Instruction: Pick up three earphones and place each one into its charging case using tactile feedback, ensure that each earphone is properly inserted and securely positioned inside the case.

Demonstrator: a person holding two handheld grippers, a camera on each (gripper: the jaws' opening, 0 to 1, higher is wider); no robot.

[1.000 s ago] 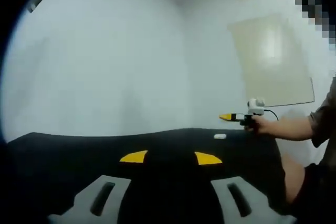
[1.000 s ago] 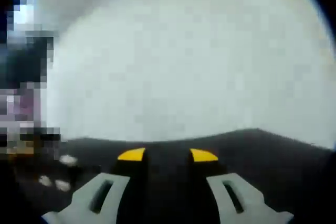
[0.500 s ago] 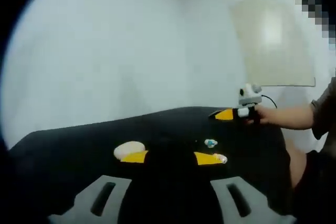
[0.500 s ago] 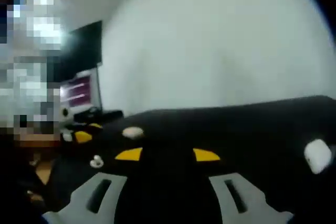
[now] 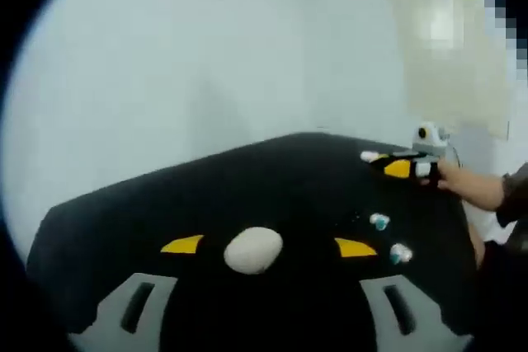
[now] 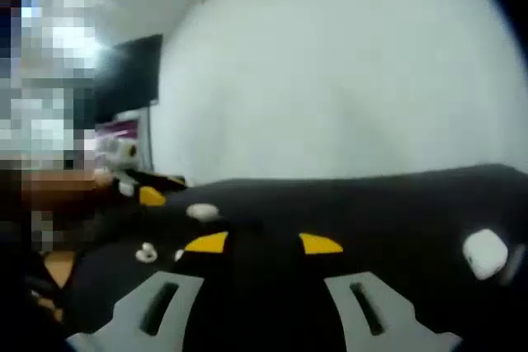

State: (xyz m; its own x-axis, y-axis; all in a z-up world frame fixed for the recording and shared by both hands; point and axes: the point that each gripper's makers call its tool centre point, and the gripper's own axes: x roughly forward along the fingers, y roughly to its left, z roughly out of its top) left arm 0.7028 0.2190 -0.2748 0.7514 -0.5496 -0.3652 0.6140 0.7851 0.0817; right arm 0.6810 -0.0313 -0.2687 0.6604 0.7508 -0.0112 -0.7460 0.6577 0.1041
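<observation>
Left tool (image 5: 268,246) open, low over black table (image 5: 247,179); right tool (image 6: 262,243) open, hovering level.

White case (image 5: 253,251), black table (image 5: 247,187)

Matt black table (image 5: 247,187); smooth white plastic case (image 5: 253,250)

Two low views across one black table (image 5: 247,179) – from opposite sides, each facing a white wall.
</observation>
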